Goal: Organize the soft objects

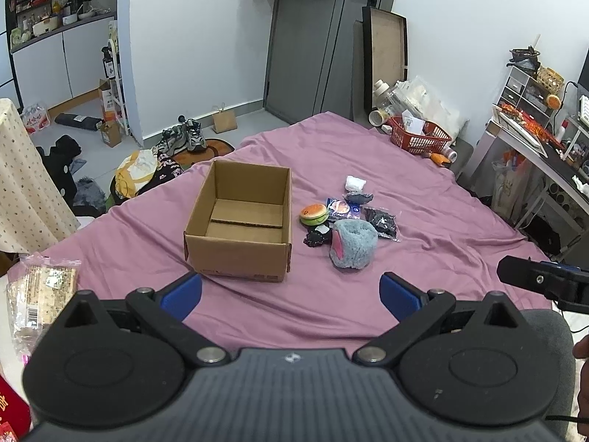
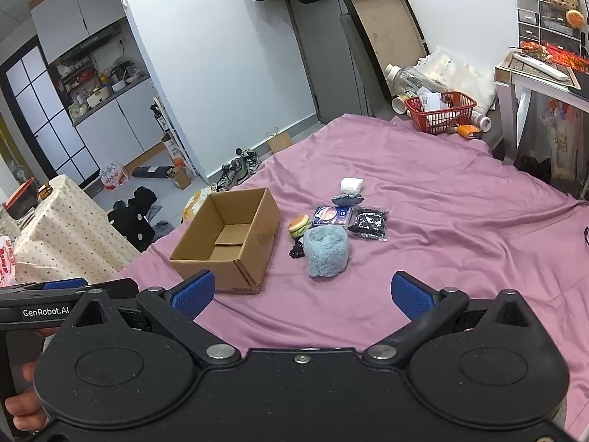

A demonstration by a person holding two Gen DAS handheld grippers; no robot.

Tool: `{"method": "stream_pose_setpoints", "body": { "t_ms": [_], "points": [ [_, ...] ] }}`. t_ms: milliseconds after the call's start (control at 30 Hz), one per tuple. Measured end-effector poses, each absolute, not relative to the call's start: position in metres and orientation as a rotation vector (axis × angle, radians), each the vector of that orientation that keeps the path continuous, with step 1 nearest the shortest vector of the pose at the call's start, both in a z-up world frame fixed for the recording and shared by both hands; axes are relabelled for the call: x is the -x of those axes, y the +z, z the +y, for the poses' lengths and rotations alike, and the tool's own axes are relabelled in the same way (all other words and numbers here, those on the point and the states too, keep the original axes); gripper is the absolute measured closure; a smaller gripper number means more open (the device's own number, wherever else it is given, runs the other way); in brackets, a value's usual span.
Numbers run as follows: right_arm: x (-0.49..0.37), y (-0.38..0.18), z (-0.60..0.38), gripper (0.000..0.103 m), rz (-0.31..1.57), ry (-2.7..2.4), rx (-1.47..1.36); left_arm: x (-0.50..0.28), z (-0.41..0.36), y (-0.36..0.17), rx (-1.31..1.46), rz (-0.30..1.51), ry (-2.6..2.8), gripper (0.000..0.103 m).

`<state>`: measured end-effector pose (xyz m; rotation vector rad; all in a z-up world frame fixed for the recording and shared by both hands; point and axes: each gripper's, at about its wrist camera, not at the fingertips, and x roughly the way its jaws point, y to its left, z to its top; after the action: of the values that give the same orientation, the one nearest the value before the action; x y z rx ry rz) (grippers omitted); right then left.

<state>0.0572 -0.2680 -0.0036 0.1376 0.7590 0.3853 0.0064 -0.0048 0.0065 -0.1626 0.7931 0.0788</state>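
Observation:
An empty cardboard box [image 1: 239,221] [image 2: 228,235] stands open on the purple bed sheet [image 1: 331,309] [image 2: 441,221]. Right of it lies a cluster of soft items: a fluffy blue roll [image 1: 353,243] [image 2: 327,252], a burger-shaped plush [image 1: 313,213] [image 2: 299,225], a dark fabric piece [image 1: 316,237] [image 2: 296,250], a blue packet [image 1: 342,209] [image 2: 331,215], a black bagged item [image 1: 381,223] [image 2: 368,224], a grey bundle [image 1: 358,197] [image 2: 347,199] and a white roll [image 1: 355,183] [image 2: 351,184]. My left gripper [image 1: 291,294] and right gripper [image 2: 302,294] hover open near the bed's front edge, holding nothing.
A red basket [image 1: 419,134] [image 2: 440,110] sits at the bed's far corner beside bottles. A desk [image 1: 533,147] lines the right side. Shoes [image 1: 187,138] and clothes litter the floor left. A dotted tablecloth [image 2: 62,228] covers a table at left. A snack bag [image 1: 40,294] lies near left.

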Motion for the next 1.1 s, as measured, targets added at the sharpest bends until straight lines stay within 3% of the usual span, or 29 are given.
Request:
{"method": "stream_pose_setpoints", "body": {
  "t_ms": [1100],
  "points": [
    [-0.12, -0.024, -0.271, 0.0, 0.84, 0.441, -0.182, -0.072, -0.012, -0.011, 0.186, 0.833, 0.095, 0.001]
  ]
}}
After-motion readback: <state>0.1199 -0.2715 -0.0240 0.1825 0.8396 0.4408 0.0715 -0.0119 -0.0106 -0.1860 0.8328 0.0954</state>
